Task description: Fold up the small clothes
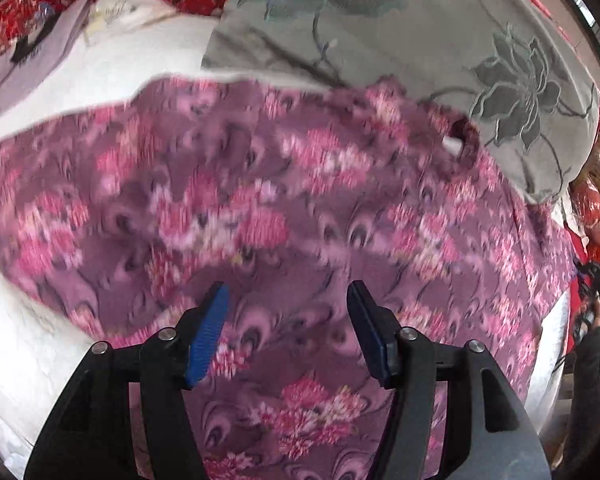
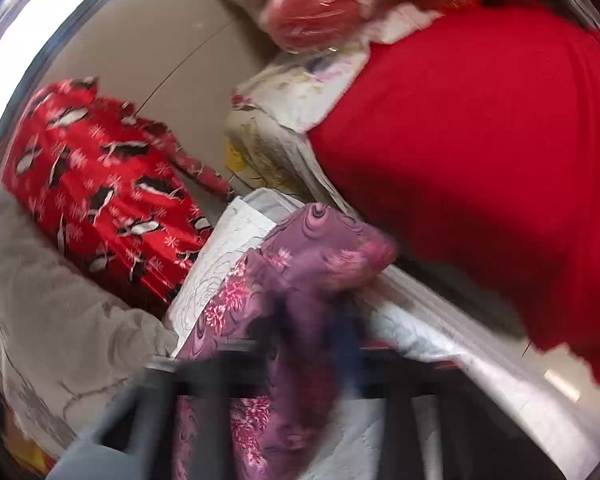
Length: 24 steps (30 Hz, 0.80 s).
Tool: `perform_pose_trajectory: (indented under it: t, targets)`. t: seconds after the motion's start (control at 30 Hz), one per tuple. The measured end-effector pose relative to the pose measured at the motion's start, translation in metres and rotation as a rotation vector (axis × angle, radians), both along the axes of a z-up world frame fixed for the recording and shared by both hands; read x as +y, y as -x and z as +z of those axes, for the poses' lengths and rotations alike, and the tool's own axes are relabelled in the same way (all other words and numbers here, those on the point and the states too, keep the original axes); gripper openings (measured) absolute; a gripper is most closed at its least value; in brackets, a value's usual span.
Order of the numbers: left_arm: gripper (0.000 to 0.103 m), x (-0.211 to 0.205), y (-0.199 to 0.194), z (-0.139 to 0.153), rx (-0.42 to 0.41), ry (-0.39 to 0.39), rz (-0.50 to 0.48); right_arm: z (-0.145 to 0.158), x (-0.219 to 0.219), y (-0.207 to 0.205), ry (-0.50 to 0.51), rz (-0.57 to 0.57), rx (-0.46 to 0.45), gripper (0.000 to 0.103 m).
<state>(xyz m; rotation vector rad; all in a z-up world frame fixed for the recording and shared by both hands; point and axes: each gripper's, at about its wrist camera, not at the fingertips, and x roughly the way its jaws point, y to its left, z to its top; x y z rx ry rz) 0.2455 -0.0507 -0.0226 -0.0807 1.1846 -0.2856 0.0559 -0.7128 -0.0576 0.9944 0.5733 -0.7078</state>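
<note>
currently the left gripper [image 1: 288, 300] is hovering with jaws apart over the purple floral garment [image 1: 260, 184], which is lying on the white quilt [image 1: 112, 72]; the right gripper [image 2: 320, 320] is pinching a fold of it.

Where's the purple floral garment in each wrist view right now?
Left wrist: purple floral garment spreads across the middle, under the open left gripper.
Right wrist: garment bunched at lower centre, in the shut right gripper.
Shared landmark: white quilted sheet.
</note>
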Motion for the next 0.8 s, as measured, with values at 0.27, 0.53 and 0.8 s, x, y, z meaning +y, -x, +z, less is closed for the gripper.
perform_pose_trajectory:
  t: [0.27, 0.53, 0.8]
  targets:
    - [0.061, 0.002, -0.034, -0.013, 0.026, 0.000, 0.032, 0.029, -0.006, 0.029, 0.093, -0.073, 0.112, 0.007]
    - [0.061, 0.016, -0.038, -0.016, 0.067, 0.104, 0.013, 0.079, 0.082, 0.001, 0.134, 0.176, -0.064, 0.007]
    - [0.061, 0.048, -0.026, -0.002, 0.087, 0.180, -0.032, 0.094, 0.236, -0.064, 0.108, 0.481, -0.096, 0.008]
